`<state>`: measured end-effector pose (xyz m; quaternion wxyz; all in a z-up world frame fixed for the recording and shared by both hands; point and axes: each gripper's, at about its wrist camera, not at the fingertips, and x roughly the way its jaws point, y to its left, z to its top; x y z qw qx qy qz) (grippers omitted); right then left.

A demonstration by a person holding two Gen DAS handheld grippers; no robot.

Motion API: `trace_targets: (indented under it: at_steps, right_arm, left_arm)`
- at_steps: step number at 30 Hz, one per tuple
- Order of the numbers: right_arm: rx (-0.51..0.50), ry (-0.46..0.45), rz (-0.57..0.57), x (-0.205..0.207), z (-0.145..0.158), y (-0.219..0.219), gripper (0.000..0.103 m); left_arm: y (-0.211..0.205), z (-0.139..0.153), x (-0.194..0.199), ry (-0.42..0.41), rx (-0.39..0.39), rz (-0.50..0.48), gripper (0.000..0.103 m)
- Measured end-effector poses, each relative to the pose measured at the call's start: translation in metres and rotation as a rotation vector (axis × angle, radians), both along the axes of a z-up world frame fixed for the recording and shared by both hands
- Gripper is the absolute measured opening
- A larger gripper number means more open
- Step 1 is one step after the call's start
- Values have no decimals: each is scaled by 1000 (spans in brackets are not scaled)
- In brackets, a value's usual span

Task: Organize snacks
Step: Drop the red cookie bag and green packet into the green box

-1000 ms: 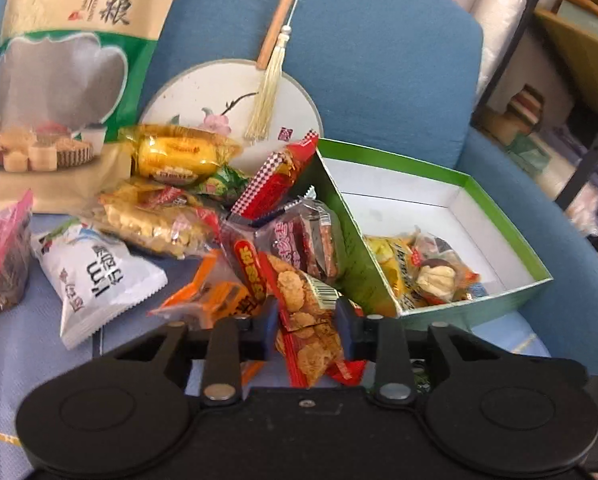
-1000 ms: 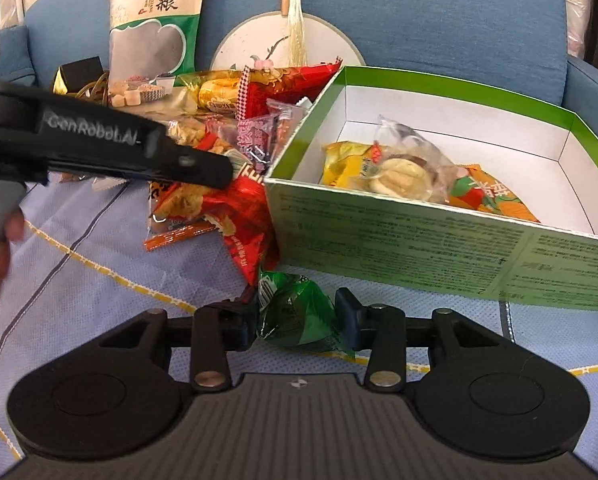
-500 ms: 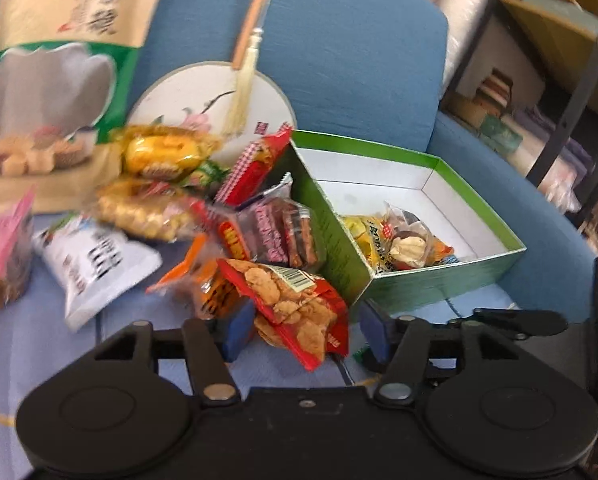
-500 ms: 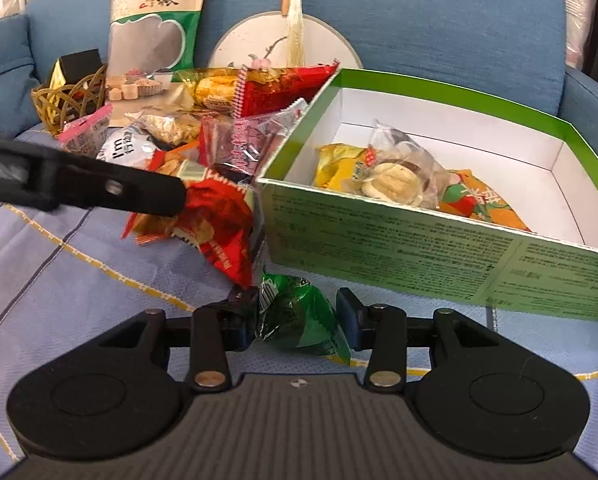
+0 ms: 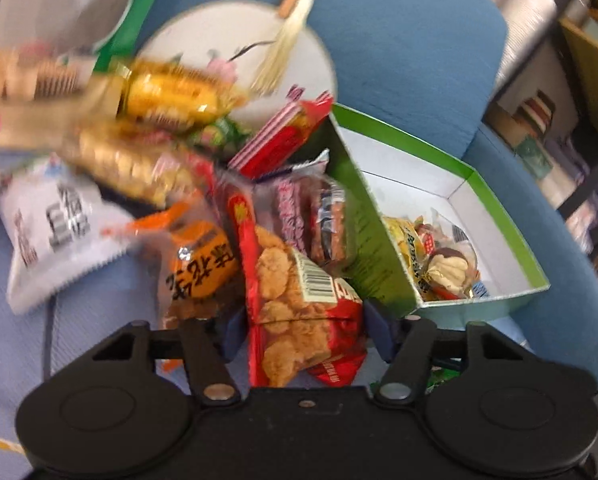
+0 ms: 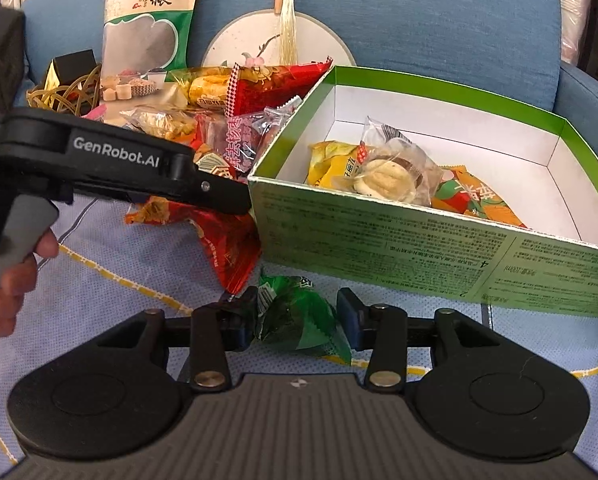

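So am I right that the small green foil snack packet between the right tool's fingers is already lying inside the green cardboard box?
Not quite: the small green foil snack packet is between the right tool's fingers, but it lies on the pale blue cloth in front of the green cardboard box, outside its near wall. The right wrist view shows this.

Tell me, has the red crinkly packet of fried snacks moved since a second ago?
Yes. In the left wrist view the red crinkly packet now lies lower, against the green cardboard box's outer wall, between the wide-open left gripper.
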<state>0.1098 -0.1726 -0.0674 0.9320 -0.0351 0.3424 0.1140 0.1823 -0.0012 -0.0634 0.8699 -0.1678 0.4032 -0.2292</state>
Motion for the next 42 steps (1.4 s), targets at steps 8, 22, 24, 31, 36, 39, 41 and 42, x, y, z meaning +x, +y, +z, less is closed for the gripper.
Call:
trace_targets:
  at_steps: [8, 22, 24, 31, 36, 39, 41, 42]
  right_arm:
    - [12, 9, 35, -1, -1, 0, 65]
    - [233, -312, -55, -27, 42, -42, 64]
    - [222, -368, -129, -28, 45, -52, 64]
    - [168, -385, -347, -1, 44, -92, 65]
    - [160, -359, -400, 8, 38, -107, 65]
    - [129, -359, -409, 11, 36, -106, 65]
    - [116, -350, -414, 15, 33, -106, 65]
    - [116, -342, -418, 17, 31, -106, 65]
  left_arm:
    - [-7, 6, -7, -30, 23, -24, 93]
    - [4, 84, -50, -210, 30, -88, 74]
    - [-1, 98, -48, -252, 12, -99, 74]
    - [-44, 123, -21, -315, 5, -111, 74]
    - [-79, 122, 6, -336, 29, -122, 74]
    - [-95, 113, 20, -323, 36, -126, 74]
    - [-103, 105, 27, -315, 53, -131, 75]
    - [-108, 101, 30, -309, 62, -134, 75]
